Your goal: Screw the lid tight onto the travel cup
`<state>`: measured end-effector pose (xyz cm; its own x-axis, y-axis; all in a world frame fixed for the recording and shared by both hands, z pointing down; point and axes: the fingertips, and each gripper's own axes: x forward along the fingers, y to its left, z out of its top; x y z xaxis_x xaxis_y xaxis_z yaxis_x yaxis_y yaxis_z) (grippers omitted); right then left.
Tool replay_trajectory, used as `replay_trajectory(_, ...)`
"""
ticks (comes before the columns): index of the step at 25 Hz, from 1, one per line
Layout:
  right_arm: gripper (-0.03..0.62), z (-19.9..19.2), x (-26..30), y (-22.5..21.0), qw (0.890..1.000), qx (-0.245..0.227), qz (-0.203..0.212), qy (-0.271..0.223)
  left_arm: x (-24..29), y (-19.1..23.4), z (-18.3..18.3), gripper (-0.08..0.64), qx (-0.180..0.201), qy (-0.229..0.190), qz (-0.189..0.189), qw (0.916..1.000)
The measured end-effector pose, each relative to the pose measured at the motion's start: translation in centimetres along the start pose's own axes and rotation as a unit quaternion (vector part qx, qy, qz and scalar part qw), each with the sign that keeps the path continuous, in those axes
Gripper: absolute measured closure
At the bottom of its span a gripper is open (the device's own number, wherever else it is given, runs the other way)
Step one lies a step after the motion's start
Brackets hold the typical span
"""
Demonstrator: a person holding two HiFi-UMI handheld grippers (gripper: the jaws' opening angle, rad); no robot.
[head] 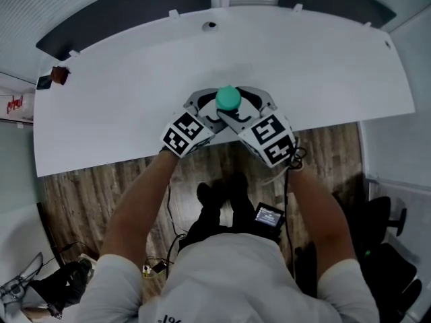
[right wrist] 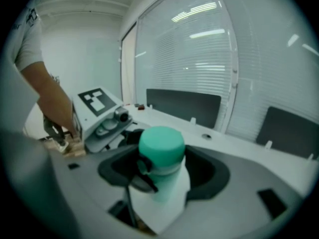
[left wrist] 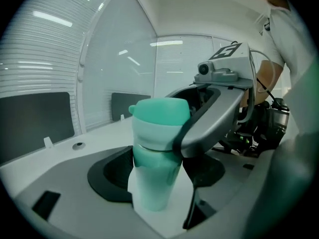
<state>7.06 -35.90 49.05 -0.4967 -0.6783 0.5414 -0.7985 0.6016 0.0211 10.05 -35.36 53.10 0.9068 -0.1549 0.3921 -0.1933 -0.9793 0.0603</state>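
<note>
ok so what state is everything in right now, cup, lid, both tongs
travel cup: upright, lid on top
lid: seated on the travel cup; how tight, can't tell
left tongs: shut on the travel cup's body
right tongs: shut on the lid

matt plastic cup (left wrist: pixel 152 180) & lid (left wrist: pixel 160 114), smooth tbl (head: pixel 121 106)

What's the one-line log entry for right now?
phase: lid tightening | left tool: shut on travel cup | right tool: shut on lid | lid: seated | travel cup: upright, by table near edge
</note>
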Motion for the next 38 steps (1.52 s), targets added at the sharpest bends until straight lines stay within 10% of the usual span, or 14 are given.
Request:
replay_trajectory(25, 0.293, 0.2, 0.5, -0.6, 0.992, 0.059, -0.108, -0.023, -0.2, 1.4, -0.2, 0.244, -0.063, -0.029, 0.143, 0.9873)
replay_trajectory(38, 0.293, 0.3, 0.6, 0.0, 0.999, 0.016, -0.037, -0.018, -0.5, 0.9, -0.6, 0.244, -0.023, 0.0, 0.048, 0.9986)
